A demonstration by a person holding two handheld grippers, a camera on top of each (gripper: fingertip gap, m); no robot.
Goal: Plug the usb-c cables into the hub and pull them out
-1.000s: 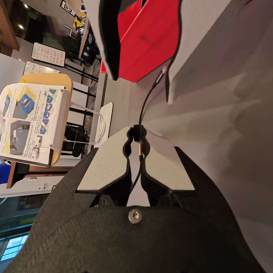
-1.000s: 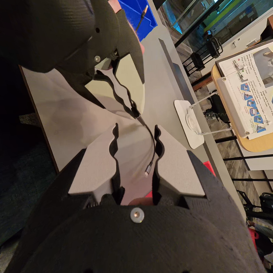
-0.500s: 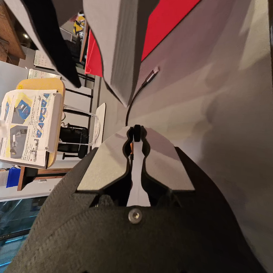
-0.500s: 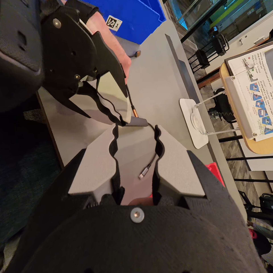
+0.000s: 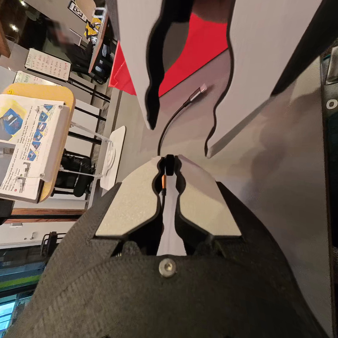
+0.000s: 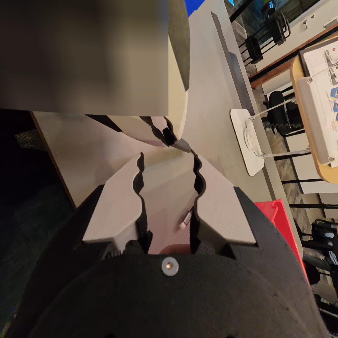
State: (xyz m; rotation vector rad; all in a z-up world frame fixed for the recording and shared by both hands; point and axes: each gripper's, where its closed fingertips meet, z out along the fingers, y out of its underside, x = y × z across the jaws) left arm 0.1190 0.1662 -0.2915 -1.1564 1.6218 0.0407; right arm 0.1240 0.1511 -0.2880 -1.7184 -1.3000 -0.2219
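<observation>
So right now the left gripper has its jaws clenched on the hub, a small dark block pinched right at the tips, with an orange-collared plug going into its near end and running back between the fingers. The hub's own short black cable curls out over the bench and ends in a silver usb-c connector lying loose on the surface. The right gripper hangs with its jaws released and wide apart, nothing in them, tips just short of the hub, and that silver connector shows between its fingers lower down.

What could go wrong, as I read it: the hub is only held by a sliver at the fingertips, so any sideways shove from the right gripper might twist it out or lever the orange plug crooked. The two sets of fingers are also really close, so they could knock each other. And that loose pigtail could snag on a finger.

Surface is a plain matte grey bench, smooth, with a red bin at one end and a white stand base near the edge. Beyond it, a round yellow-edged table with an instruction sheet, whiteboards, and black chairs. Looks like an office or lab.
</observation>
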